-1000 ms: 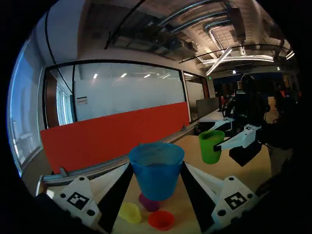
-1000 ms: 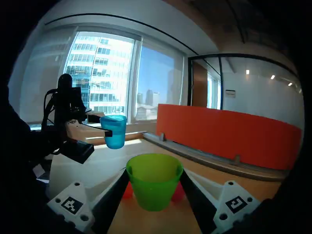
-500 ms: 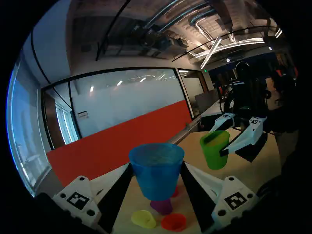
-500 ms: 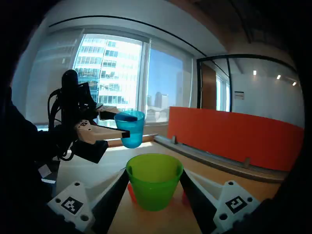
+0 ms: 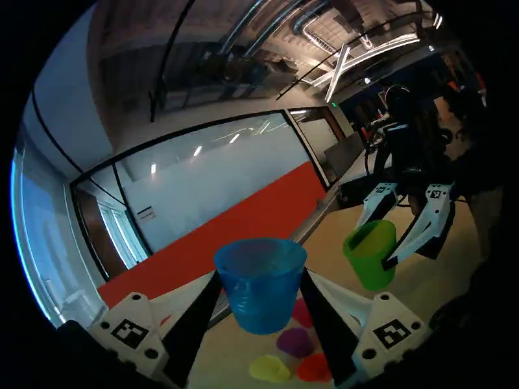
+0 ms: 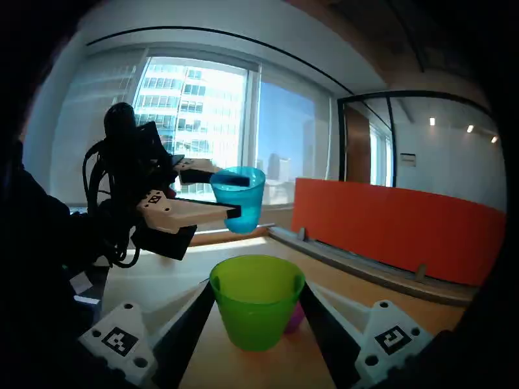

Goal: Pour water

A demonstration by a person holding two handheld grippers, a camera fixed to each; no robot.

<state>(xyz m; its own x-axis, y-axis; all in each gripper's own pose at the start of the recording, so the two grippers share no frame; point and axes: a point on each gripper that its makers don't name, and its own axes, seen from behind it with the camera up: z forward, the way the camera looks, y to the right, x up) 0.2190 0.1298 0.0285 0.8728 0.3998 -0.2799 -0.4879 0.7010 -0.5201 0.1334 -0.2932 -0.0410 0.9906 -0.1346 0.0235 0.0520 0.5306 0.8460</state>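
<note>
Where green cup [image 6: 257, 301] blocks, purple cup [image 6: 296, 318] half-hidden

Readable text: none; no letters, numbers or brands can be made out in either view
Claw markers: black-and-white coded squares [image 5: 130, 332] on the finger bases of the left claw [image 5: 259, 280] and of the right claw [image 6: 257, 288]; patterns only, no characters
Wall notice: small white notice [image 5: 146, 213] on the glass wall [image 5: 214, 175] beyond the left claw, up and to its left; print too small to read
</note>
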